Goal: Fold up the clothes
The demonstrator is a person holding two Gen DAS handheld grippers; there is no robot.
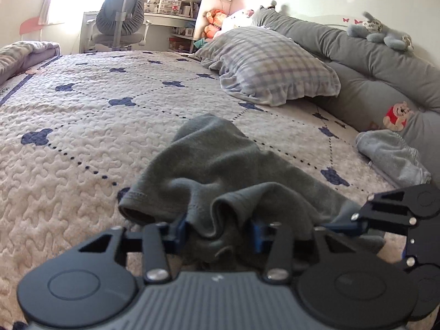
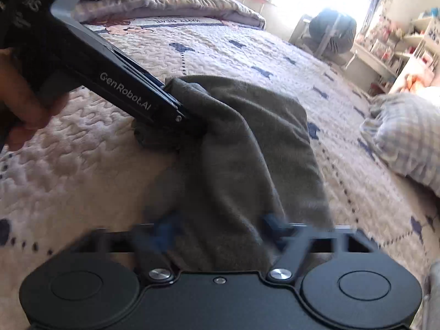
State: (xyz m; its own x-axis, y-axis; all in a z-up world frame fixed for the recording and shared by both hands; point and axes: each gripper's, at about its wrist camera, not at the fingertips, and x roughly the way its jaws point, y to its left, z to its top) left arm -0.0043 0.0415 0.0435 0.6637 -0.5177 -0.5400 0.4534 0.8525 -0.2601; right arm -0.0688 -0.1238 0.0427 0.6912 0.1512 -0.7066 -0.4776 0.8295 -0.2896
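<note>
The grey garment (image 1: 209, 170) lies bunched on the quilted bed (image 1: 82, 115), near the foot of the plaid pillow (image 1: 275, 66).

Left claw (image 1: 220, 231): jaws narrowed, gathered cloth pinched between the blue pads at the garment's near edge.

Right claw (image 2: 220, 228): jaws narrowed, a thick fold of the same garment between them. The view is blurred, but the cloth appears gripped.

Handling: the fabric looks like a soft, light, limp knit. It sags and wrinkles between holds and will not keep a shape unsupported. It is not fragile.

Where to grip: take hold at stitched hems or corners, well apart, so the cloth spreads flat before folding. The bunched grips shown probably trap several layers.
</note>
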